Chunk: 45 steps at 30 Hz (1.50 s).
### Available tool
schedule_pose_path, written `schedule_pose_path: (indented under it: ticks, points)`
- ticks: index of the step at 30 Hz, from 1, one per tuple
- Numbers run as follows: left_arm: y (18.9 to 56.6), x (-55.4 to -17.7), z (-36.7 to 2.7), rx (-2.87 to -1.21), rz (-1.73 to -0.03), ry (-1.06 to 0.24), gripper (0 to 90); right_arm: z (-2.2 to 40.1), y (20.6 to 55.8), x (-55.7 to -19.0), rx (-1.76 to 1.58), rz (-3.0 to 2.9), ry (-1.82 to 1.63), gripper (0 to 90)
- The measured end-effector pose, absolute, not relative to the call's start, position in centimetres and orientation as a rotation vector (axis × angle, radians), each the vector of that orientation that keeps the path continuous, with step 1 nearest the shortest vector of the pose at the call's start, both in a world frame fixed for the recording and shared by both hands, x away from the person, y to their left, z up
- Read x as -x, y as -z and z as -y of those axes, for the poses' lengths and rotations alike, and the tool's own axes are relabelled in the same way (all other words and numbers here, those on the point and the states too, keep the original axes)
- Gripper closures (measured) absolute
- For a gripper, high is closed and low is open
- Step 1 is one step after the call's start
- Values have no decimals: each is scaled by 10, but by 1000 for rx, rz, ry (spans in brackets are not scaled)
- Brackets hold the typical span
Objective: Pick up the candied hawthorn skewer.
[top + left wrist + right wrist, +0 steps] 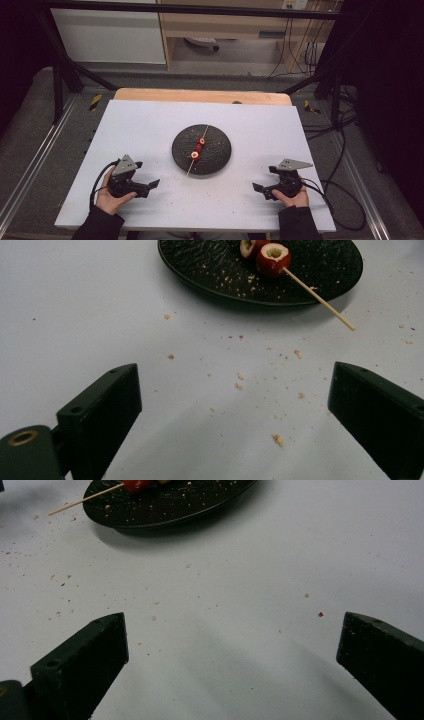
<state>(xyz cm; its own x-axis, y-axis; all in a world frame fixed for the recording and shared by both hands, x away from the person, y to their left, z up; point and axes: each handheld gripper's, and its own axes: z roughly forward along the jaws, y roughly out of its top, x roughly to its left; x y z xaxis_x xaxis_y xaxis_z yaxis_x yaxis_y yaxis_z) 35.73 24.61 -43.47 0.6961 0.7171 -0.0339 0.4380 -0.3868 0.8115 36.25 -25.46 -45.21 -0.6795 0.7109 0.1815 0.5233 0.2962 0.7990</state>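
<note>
Left hand-held gripper point(148, 176) and right hand-held gripper point(263, 179) are resting wide open and empty, flanking the skewer point(197, 150) lying on the black plate point(218, 157).

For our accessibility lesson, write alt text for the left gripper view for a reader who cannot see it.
Two open black jaws of the left gripper frame a crumb-strewn white table with nothing between them. Beyond lies a black plate bearing a wooden skewer with red fruit pieces, its bare end overhanging the rim.
</note>
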Motion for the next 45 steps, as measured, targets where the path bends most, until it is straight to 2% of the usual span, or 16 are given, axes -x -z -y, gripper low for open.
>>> schedule_pose_path:
  ticks: [13, 25, 41, 45]
  points:
    - [419, -362, -215, -2061, -868, -422, 87, 254, 452, -363, -1143, -2359, -1318, 10]
    - [411, -378, -175, -2102, -897, -428, 156, 253, 453, -363, -1142, -2359, -1312, 11]
    - [416, -398, -138, -2131, -955, -395, 395, 253, 453, -363, -1145, -2362, -1311, 11]
    - [419, -401, -129, -2133, -981, -394, 479, 253, 453, -363, -1141, -2362, -1309, 12]
